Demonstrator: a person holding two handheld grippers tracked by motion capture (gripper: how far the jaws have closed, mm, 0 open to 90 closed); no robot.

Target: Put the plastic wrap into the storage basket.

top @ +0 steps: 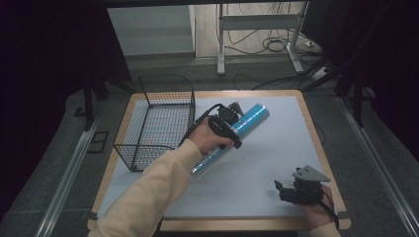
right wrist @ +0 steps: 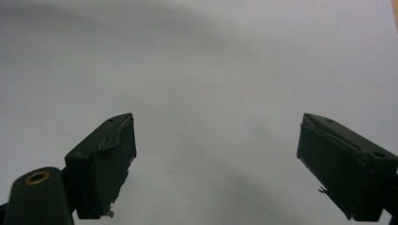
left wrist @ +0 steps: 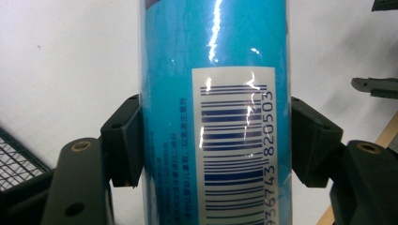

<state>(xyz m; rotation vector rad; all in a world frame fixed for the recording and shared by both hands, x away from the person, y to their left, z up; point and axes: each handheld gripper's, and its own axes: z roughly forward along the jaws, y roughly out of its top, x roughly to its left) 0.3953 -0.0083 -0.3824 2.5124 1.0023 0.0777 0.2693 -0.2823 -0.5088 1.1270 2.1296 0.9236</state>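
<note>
While the basket point(top: 157, 123) stands just left of the left gripper point(left wrist: 213, 145), that gripper clamps the blue tube point(left wrist: 213, 70) mid-length, probably for balance. Right gripper point(right wrist: 216, 154) rests well apart, wide open, holding nothing.

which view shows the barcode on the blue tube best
The left gripper view: the barcode label faces the camera close up, its bars and digits readable, on the blue tube clamped between the left hand-held gripper's jaws. The high view shows the whole tube lying slantwise beside the wire basket, too small to make out the barcode.
</note>
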